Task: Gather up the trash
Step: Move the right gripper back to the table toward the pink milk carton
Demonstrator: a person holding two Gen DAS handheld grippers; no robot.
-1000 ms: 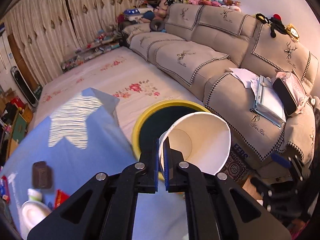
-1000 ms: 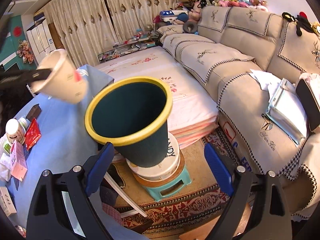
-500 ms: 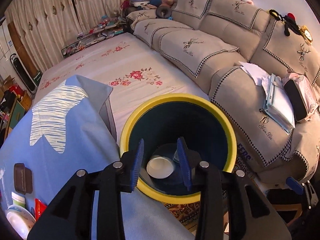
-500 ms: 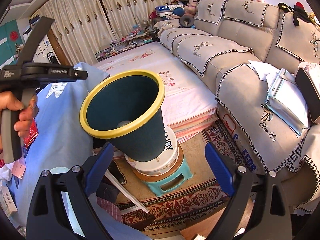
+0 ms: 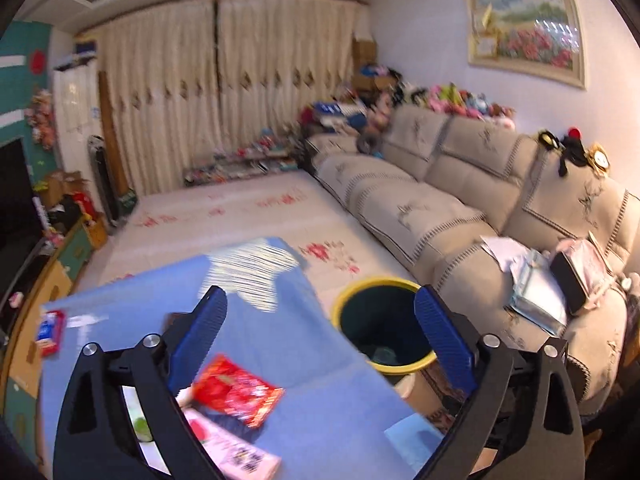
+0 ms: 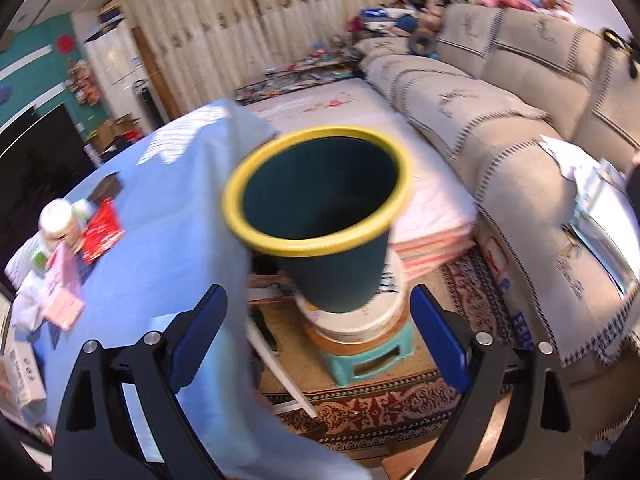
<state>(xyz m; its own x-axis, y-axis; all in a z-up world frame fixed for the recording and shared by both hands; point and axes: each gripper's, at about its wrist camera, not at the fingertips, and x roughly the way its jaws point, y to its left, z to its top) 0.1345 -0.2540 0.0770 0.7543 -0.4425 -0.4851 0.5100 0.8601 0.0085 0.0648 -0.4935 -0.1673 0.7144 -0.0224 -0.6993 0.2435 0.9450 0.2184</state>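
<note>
The dark green bin (image 5: pixel 384 340) with a yellow rim (image 6: pixel 320 192) stands on a white tub beside the blue-clothed table (image 5: pixel 280 328). Something pale lies at its bottom. My left gripper (image 5: pixel 320 340) hangs above the table edge, its jaws opening wide with nothing between them. A red snack wrapper (image 5: pixel 236 390) and a pink packet (image 5: pixel 236 448) lie on the cloth just under its left finger (image 5: pixel 200 336). My right gripper (image 6: pixel 318 336) stands open and empty in front of the bin, above the table's corner. The red wrapper (image 6: pixel 102 230) shows at the left there.
A beige sofa (image 5: pixel 460 208) with papers and a bag runs along the right. A floral mattress (image 5: pixel 248 216) lies behind the table. The white tub (image 6: pixel 360 316) rests on a teal stool (image 6: pixel 368 360) over a patterned rug. A white bottle (image 6: pixel 58 220) and boxes crowd the table's left side.
The left gripper let the white paper cup drop into the bin, opened wide, then rose and pulled back over the table. The right gripper shifted a little; the view is blurred.
</note>
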